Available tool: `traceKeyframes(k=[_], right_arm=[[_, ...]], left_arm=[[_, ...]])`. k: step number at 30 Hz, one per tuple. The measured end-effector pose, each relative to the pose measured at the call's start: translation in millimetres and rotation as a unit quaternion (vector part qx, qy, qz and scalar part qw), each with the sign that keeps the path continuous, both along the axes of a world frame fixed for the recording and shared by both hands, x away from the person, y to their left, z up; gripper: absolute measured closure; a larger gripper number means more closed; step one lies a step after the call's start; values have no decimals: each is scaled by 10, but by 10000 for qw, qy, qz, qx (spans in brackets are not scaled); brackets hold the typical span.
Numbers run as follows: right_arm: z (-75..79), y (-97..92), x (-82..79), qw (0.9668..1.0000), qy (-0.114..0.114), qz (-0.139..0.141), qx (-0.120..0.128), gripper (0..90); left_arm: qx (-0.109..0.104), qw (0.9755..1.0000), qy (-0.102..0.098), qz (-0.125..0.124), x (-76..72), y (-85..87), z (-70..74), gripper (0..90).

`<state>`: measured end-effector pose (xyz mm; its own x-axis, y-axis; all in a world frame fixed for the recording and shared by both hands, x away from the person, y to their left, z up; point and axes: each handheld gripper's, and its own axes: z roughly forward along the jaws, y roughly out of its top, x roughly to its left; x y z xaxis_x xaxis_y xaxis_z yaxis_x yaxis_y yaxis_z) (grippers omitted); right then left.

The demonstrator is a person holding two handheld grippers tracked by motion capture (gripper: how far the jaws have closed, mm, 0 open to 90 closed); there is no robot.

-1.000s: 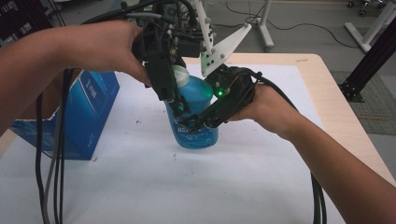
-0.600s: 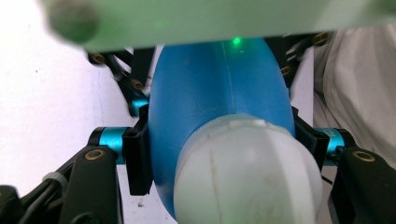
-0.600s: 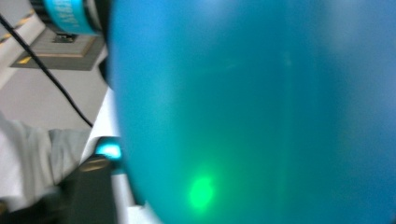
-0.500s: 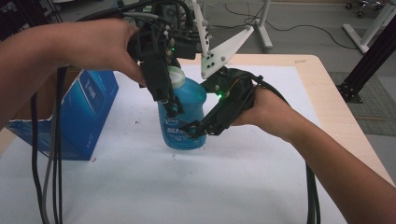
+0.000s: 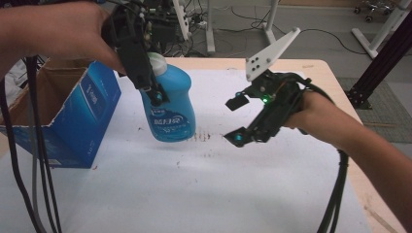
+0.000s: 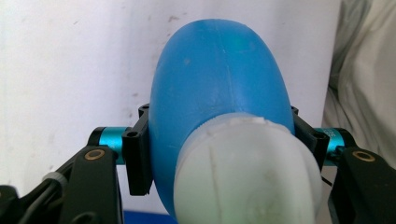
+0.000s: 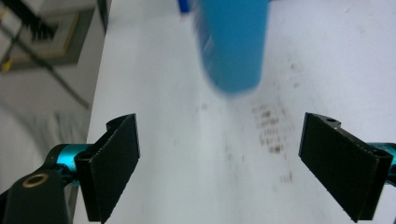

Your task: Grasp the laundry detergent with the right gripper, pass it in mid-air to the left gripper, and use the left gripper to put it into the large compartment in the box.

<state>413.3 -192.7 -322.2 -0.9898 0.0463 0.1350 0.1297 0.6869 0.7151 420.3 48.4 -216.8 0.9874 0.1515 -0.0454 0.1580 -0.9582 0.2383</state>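
The table [image 5: 145, 194] is white on top, with its near and left parts cut off by the frame. A blue box [image 5: 73, 121] stands open at its left; its inside is hidden by your arm and the cables.

Your bottle [image 5: 170, 104] sits left of centre, just right of the box, tilted with its white cap [image 5: 157, 62] toward the far side. Whether its base touches the table cannot be told. The label print is too small to read.

Your left gripper [image 5: 154, 92] is clamped on the bottle's neck, pads [image 6: 138, 154] pressing both sides below the cap.

Your right gripper [image 5: 238, 119] hangs well right of the bottle. Its jaws have just been opening, with nothing between them. In the right gripper view the bottle [image 7: 231, 44] is blurred, its top cut off.
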Motion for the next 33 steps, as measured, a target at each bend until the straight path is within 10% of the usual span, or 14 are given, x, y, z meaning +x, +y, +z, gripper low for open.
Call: traceKeyframes(k=[6,16,33], right_arm=[[101,-222,8,9932,-73,-512,-1044,5],[272,-551,48,9819,-156,-891,-1667,7],[289,-693,95,9809,-250,-1077,-1598,7]], left_arm=[[88,9987,-128,484,60,186,149,379],[67,9920,-322,1217,120,503,474,378],[-81,9784,-502,2004,-123,1210,1120,379]])
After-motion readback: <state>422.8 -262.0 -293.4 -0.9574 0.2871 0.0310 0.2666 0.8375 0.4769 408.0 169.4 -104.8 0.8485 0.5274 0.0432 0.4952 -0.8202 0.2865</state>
